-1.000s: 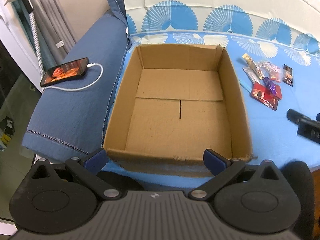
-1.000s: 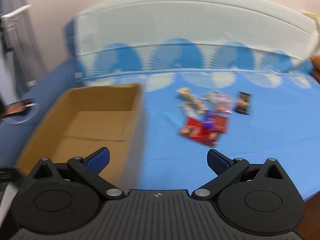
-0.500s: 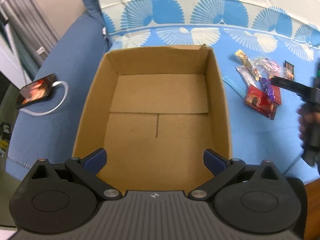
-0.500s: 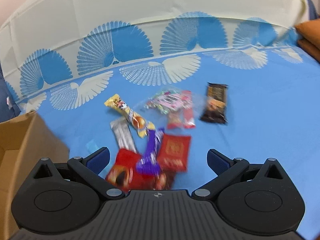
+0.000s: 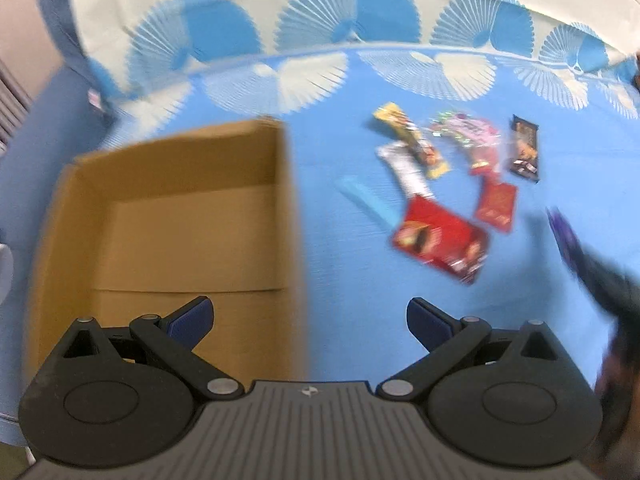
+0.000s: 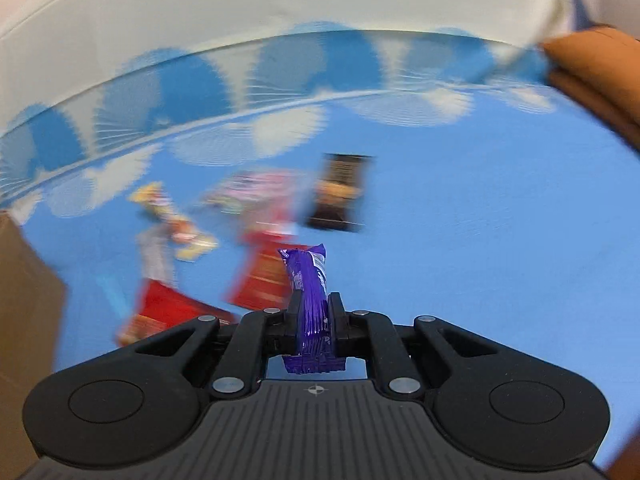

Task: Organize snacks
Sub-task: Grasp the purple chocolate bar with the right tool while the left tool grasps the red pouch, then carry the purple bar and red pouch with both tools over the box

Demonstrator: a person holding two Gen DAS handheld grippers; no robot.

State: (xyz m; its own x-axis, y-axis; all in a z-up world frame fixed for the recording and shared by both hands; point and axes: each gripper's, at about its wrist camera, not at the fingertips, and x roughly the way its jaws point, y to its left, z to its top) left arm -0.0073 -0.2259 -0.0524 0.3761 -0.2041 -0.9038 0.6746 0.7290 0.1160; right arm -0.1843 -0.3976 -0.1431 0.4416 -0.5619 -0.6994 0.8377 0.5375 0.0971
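Note:
My right gripper (image 6: 314,306) is shut on a purple snack bar (image 6: 309,288) and holds it above the blue bedsheet; the bar also shows blurred in the left wrist view (image 5: 564,236). My left gripper (image 5: 310,316) is open and empty over the right wall of the empty cardboard box (image 5: 80,220). Loose snacks lie right of the box: a large red packet (image 5: 440,238), a small red packet (image 5: 496,206), a silver bar (image 5: 404,166), a yellow bar (image 5: 408,142), a pink bag (image 5: 472,132) and a dark brown bar (image 5: 525,148).
A pale blue strip (image 5: 366,198) lies between the box and the snacks. The white headboard (image 6: 240,20) runs along the back. An orange cushion (image 6: 600,68) sits at the far right. The box corner shows in the right wrist view (image 6: 24,280).
My right gripper has shut on the purple bar and lifted it off the pile. My left gripper has swung right, from over the box toward the snacks.

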